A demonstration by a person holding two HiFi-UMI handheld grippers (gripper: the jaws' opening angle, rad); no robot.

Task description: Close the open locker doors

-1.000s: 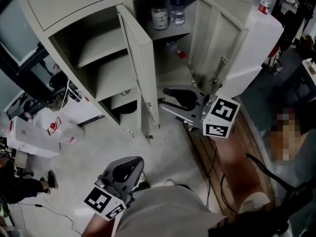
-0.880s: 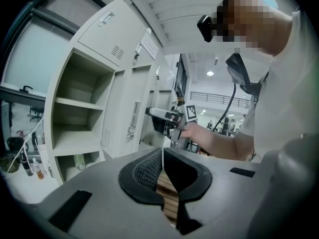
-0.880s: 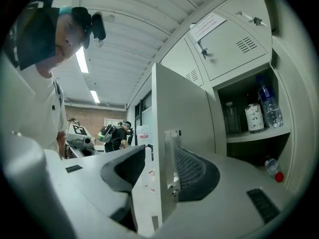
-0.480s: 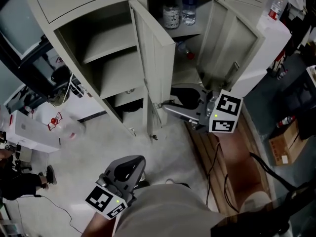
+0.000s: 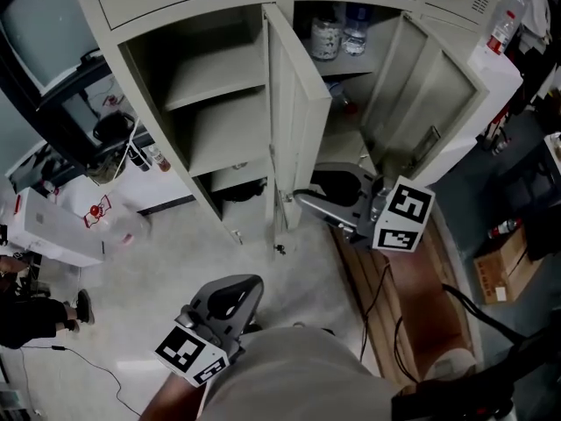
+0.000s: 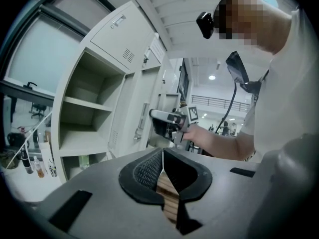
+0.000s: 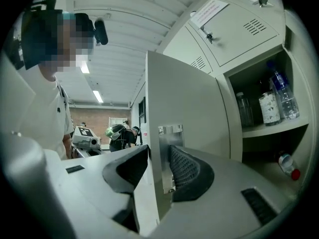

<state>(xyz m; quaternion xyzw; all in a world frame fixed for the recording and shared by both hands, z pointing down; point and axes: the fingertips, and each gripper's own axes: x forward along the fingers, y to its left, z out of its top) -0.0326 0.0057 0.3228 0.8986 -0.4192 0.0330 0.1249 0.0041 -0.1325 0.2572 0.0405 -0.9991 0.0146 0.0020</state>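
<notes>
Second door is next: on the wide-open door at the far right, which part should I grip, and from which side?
Probably best to pinch the far-right door at its free upright edge, level with the latch on its inner face. Come in from the front with the jaws straddling the thin sheet: the door stands swung out toward you, so that edge is nearest and farthest from the hinge.

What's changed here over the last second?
The right tongs moved left onto the free edge of the middle door, and their jaws have just been closing around it. That door and the right door still stand open; the left tongs still hang low, shut, empty.
</notes>
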